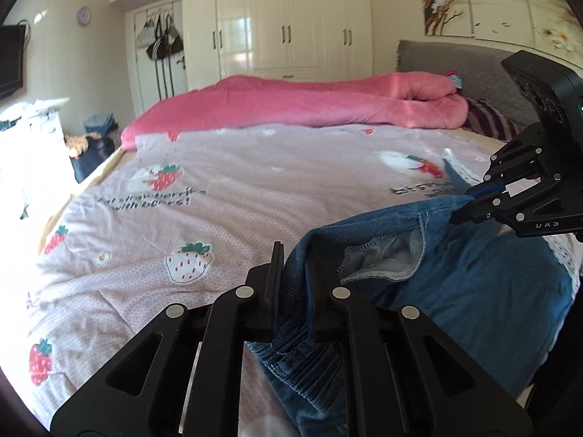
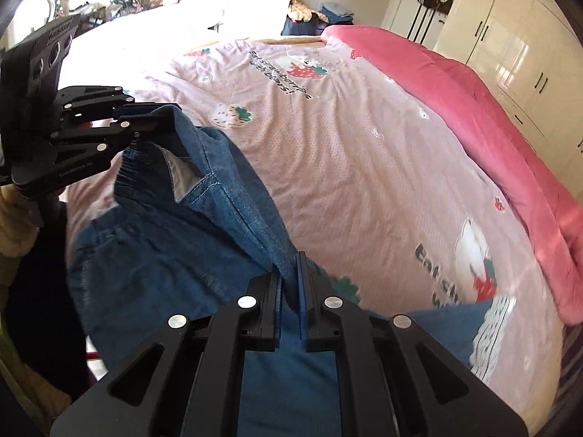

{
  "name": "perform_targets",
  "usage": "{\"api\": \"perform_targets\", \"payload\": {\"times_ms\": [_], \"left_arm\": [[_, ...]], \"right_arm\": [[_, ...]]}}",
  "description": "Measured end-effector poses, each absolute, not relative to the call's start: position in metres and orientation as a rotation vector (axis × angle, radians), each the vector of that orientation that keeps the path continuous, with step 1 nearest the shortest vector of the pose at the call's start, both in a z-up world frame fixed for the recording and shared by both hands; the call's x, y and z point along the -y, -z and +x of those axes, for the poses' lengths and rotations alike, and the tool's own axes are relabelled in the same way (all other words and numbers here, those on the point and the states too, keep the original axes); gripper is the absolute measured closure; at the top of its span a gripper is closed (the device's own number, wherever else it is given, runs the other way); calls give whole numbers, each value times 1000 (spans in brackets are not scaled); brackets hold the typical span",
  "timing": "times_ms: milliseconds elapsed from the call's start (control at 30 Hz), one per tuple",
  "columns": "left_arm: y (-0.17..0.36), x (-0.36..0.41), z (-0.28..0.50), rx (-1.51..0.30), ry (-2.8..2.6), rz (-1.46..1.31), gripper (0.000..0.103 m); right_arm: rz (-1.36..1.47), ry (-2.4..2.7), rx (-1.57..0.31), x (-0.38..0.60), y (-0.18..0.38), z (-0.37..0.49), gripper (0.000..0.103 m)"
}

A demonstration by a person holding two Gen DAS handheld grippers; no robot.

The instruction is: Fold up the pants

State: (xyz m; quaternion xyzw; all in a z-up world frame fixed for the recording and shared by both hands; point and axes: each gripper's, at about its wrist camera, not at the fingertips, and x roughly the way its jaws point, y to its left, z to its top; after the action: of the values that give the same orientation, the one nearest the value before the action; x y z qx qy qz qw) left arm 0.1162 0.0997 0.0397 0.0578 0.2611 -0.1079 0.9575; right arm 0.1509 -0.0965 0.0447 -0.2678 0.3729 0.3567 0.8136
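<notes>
Blue denim pants (image 1: 473, 284) with an elastic waistband and white lace hem trim hang between both grippers above the bed. My left gripper (image 1: 295, 276) is shut on one end of the waistband. My right gripper (image 2: 290, 284) is shut on the other end of the waistband, and it also shows at the right of the left wrist view (image 1: 470, 204). The left gripper shows at the left of the right wrist view (image 2: 160, 123), holding the gathered waistband. The pants (image 2: 204, 262) droop down toward the bed's near edge, their legs partly hidden below.
A pink strawberry-print bedsheet (image 1: 226, 196) covers the bed. A pink duvet (image 1: 309, 102) lies bunched along the far side, by a grey headboard (image 1: 455, 62). White wardrobes (image 1: 291, 18) stand behind. Clothes are piled on the floor (image 2: 317, 18) beyond the bed.
</notes>
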Motion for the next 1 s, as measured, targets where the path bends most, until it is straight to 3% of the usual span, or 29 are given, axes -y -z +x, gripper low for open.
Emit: {"api": "perform_targets", "payload": {"times_ms": [333, 667, 1000], "left_arm": [[-27, -70, 35, -534, 298, 221, 96], [-48, -70, 44, -551, 301, 267, 95], [-3, -70, -23, -615, 453, 412, 92]], "right_arm": [[-432, -765, -816, 135, -34, 71, 97], [-347, -798, -795, 141, -45, 58, 97], [-342, -881, -903, 139, 20, -7, 94]]}}
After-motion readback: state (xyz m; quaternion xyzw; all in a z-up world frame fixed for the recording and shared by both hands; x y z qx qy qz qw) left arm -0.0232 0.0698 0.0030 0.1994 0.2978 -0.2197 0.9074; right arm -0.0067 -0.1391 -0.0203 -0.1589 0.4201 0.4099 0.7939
